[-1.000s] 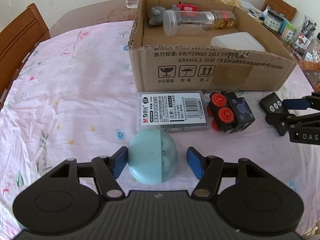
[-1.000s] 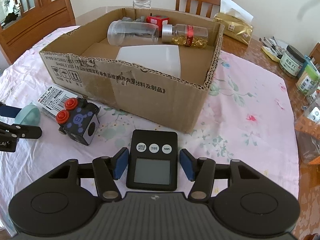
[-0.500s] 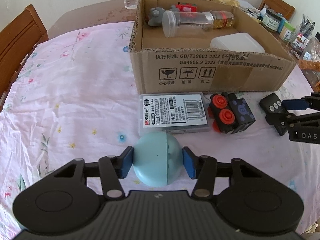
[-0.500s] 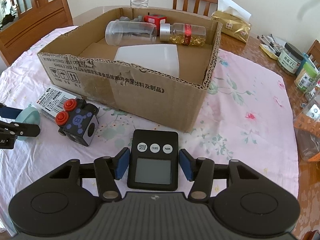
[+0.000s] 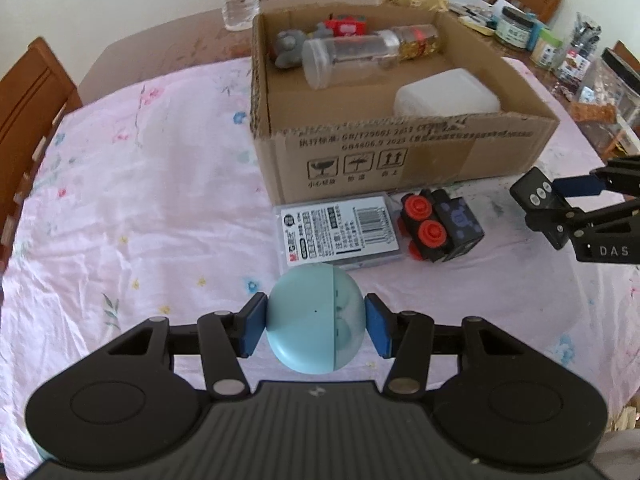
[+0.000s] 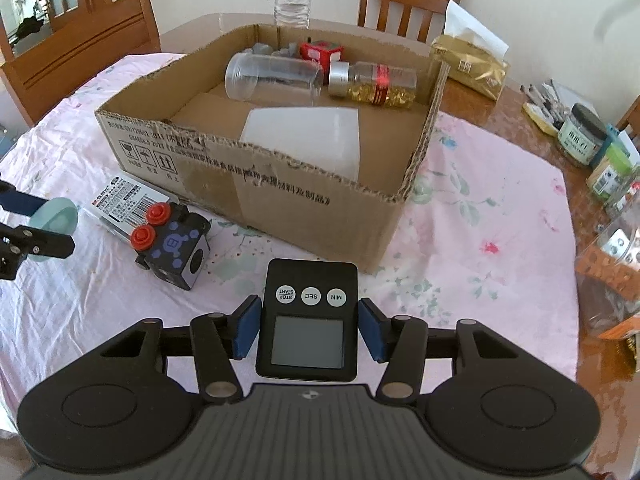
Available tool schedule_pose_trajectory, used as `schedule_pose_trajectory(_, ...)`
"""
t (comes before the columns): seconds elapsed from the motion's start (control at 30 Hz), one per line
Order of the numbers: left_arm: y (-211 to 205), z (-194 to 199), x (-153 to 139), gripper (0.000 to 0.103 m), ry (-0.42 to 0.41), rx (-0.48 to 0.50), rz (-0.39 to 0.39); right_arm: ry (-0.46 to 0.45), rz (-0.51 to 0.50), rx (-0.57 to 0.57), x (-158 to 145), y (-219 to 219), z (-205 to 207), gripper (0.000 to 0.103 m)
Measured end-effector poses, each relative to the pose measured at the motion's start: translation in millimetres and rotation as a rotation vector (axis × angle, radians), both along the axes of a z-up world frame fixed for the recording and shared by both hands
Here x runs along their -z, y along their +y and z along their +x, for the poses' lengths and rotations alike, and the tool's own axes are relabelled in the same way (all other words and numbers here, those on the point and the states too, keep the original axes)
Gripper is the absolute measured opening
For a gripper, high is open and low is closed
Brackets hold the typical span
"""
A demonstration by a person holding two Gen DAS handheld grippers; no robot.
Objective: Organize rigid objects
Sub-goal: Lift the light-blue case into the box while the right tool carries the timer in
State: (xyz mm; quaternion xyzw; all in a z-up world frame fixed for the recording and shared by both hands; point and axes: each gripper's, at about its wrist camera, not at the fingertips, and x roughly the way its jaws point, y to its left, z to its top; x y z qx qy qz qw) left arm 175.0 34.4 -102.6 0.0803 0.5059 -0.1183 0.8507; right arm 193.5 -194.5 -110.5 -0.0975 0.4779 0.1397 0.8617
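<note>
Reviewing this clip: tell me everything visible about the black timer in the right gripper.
The timer is a flat black plastic rectangle with rounded corners. It has three round white buttons marked STOP/START, SEC and MIN, read upside down, above a blank grey screen. The right gripper is shut on it, blue pads pressing its two long sides. It sits in front of the cardboard box, above the floral tablecloth.

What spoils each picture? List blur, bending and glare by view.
Left wrist view: box print smeared, table edge bowed by the lens, corners black. Right wrist view: sharper, timer buttons readable; daylight washes out the wall and white tub.
</note>
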Motion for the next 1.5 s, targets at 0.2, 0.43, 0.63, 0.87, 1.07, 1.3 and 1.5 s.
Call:
schedule_pose_trajectory(0.2, -2, 2, -24, 0.052, -0.014, 0.060, -0.017, -0.021, 0.009, -0.023, -20, -3, -2, 0.058)
schedule_pose_trajectory(0.43, -14, 10, -63, 0.052, -0.093, 0.145, -0.022, -0.077, 0.027, -0.056, -56, -8, -1, 0.058)
schedule_pose_trajectory(0.63, -29, 44, -79, 0.052, -0.156, 0.163, -0.032, -0.141, 0.018, -0.076, -78, -8, 13, 0.058)
schedule_pose_trajectory(0.87, -45, 85, -74, 0.052, -0.181, 0.171, -0.030, -0.173, 0.016, -0.092, -86, -5, 34, 0.058)
schedule_pose_trajectory(1.07, -55, 113, -59, 0.052, -0.181, 0.153, -0.033, -0.168, 0.014, -0.092, -84, -1, 53, 0.058)
schedule_pose_trajectory(1.3, -55, 134, -38, 0.052, -0.156, 0.075, -0.058, -0.145, 0.016, -0.092, -76, 4, 70, 0.058)
schedule_pose_trajectory(1.5, -47, 125, -49, 0.097, -0.248, -0.006, -0.060, -0.140, 0.014, -0.089, -75, 6, 84, 0.058)
